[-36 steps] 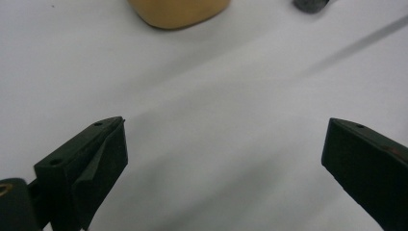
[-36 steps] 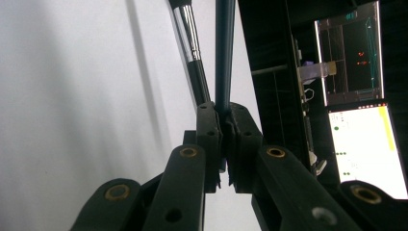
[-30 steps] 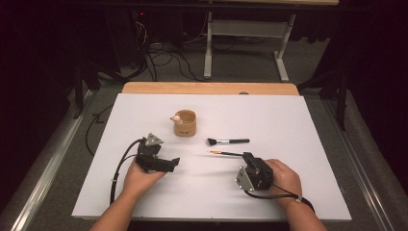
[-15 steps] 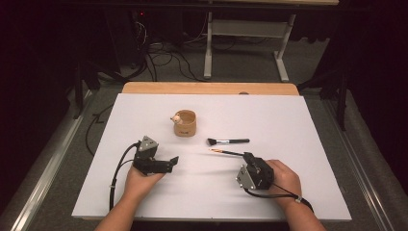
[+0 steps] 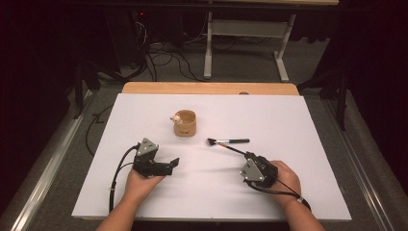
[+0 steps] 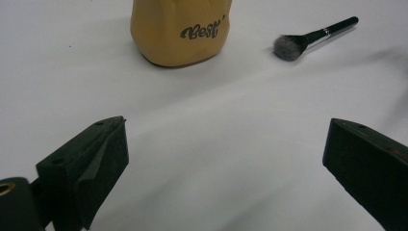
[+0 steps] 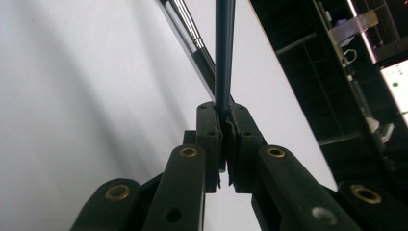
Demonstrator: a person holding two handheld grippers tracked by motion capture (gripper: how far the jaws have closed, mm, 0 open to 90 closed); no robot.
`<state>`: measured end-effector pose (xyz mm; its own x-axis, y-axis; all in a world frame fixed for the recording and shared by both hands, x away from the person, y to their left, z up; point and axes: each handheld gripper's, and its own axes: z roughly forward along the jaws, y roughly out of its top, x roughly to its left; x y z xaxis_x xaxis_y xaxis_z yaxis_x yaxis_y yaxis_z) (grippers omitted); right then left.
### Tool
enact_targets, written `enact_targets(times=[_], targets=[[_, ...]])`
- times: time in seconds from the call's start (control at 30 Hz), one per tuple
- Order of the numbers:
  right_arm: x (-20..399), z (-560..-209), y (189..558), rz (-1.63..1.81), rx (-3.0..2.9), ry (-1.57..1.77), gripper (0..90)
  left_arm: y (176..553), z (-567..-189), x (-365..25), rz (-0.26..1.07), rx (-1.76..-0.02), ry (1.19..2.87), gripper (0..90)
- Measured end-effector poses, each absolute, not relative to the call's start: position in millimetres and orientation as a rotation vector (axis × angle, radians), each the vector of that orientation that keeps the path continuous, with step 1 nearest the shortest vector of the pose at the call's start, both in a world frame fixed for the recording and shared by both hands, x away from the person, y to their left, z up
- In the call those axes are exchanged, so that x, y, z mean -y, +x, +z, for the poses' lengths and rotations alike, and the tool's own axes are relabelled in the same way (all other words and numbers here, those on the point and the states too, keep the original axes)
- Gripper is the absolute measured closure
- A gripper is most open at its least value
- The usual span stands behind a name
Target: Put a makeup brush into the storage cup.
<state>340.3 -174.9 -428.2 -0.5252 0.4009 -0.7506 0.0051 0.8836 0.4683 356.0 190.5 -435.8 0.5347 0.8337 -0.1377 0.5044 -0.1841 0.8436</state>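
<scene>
Right gripper view: thin brush (image 7: 224, 53) pinched between claw (image 7: 224, 120) tips

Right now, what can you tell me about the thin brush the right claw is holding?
The thin brush is a slim, dark, straight stick. The right claw is shut on one end of its handle. From there it slants up off the white table toward the tan cup, its far tip near the bristles of the makeup brush lying flat there. Its own tip is too small to make out; in the right gripper view the handle looks smooth and bluish.
</scene>
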Motion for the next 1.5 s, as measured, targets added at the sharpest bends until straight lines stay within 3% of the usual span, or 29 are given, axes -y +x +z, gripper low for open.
enact_targets(times=[1.5], targets=[[189.5,-425.6,350.8,0.936,-2.153,0.689,87.3,352.6,-434.3,-189.8,0.463,-1.056,1.817,2.9]])
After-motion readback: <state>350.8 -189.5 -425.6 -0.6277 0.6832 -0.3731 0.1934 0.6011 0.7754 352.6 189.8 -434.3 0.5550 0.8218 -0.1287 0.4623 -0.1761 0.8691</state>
